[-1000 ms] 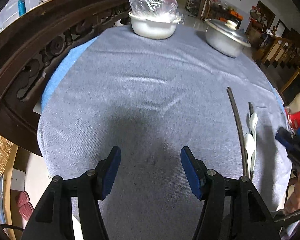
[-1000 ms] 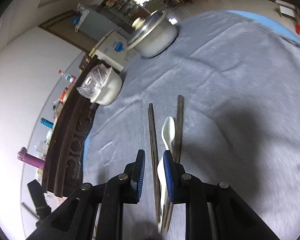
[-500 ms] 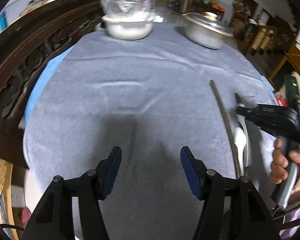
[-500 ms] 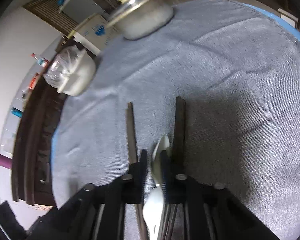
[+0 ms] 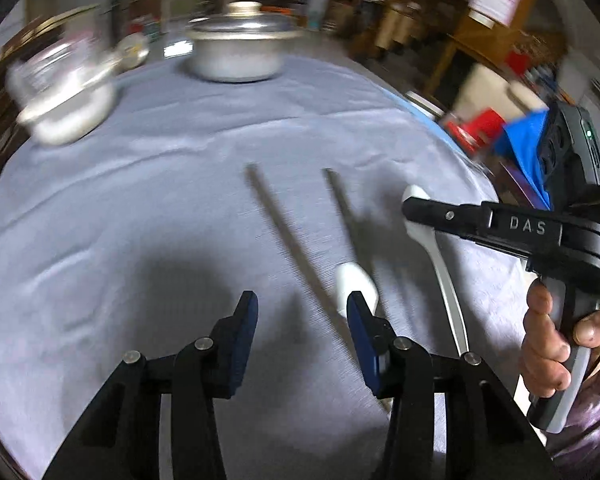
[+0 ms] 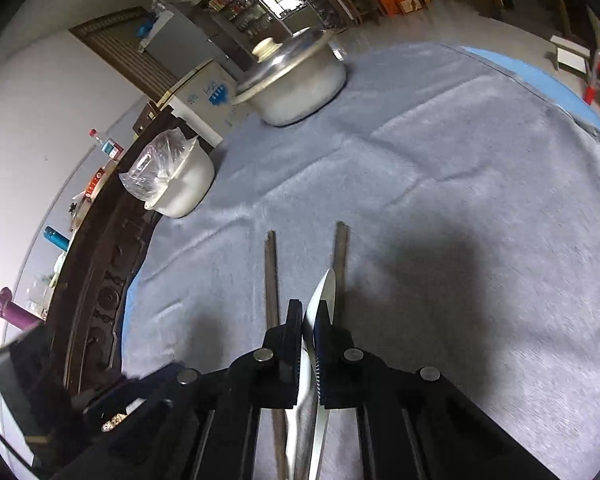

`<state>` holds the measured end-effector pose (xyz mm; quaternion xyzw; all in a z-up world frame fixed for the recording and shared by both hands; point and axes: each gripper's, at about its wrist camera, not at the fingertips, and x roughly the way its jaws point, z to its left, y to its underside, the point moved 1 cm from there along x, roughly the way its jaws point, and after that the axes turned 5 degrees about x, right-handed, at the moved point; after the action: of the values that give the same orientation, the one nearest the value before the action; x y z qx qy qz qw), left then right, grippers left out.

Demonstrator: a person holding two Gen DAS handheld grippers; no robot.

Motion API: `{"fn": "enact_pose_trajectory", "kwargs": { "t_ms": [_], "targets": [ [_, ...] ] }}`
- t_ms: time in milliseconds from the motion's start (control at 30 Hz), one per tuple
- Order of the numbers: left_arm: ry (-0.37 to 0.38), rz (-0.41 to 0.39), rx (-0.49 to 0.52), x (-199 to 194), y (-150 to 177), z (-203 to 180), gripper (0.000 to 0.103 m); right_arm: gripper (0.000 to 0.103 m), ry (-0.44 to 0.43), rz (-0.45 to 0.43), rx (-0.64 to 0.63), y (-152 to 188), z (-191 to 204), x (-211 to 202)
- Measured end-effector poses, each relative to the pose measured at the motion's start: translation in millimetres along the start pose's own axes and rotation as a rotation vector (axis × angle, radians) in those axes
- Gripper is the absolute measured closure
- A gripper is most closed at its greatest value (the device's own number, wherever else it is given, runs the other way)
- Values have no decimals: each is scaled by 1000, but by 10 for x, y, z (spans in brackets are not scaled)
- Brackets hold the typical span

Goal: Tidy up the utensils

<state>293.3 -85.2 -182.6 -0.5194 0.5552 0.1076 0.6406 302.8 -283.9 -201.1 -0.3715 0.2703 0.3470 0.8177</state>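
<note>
With your right gripper (image 6: pixel 308 334) clamped on the white ceramic spoon (image 5: pixel 440 256) and left gripper (image 5: pixel 302 320) open, next place it beside the dark chopsticks (image 5: pixel 288 240).

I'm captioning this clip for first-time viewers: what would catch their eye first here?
The white spoon clamped in the right gripper and raised off the grey cloth, on the right. Next, two dark chopsticks lying apart mid-table, a second white spoon between them near the open left gripper. Farther back stands a lidded metal pot.
</note>
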Motion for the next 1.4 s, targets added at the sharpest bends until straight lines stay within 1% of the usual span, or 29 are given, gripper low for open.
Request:
{"fn": "enact_pose_trajectory", "kwargs": {
  "t_ms": [100,267,367,400,500,533,667,767,833,1000,1133,1167,1200,1267,1367,1400],
  "targets": [
    [38,23,61,154,-78,-131,55,96,-9,-6,16,50,-129,-85],
    [77,65,105,370,-113,-214,55,96,10,-14,23,96,-276,-103],
    [87,96,122,510,-100,-246,57,96,12,-7,38,106,-351,-88],
    [79,85,134,519,-105,-269,57,96,15,-5,40,106,-364,-80],
    [90,85,154,539,-117,-344,67,96,20,8,57,116,-417,-47],
    [94,92,158,551,-113,-355,74,96,22,13,61,119,-426,-35],
    [86,83,152,563,-120,-323,74,96,26,31,68,153,-456,-1],
    [56,66,136,536,-112,-251,75,96,37,46,64,177,-449,39],
    [35,59,122,497,-84,-156,75,94,40,62,69,197,-450,71],
    [-17,59,69,476,-86,85,75,93,70,68,55,197,-398,96],
    [-43,77,79,488,-83,89,74,92,106,86,68,144,-408,126],
    [-47,83,87,503,-81,71,74,86,105,94,76,129,-419,142],
    [-47,99,85,540,-81,67,74,83,100,98,82,115,-429,149],
    [-48,94,86,578,-103,47,73,80,98,101,91,72,-432,165],
    [-46,96,65,615,-151,44,73,80,98,103,81,29,-431,198],
    [-47,98,57,621,-163,47,73,84,96,105,81,24,-442,195]
  ]
}}
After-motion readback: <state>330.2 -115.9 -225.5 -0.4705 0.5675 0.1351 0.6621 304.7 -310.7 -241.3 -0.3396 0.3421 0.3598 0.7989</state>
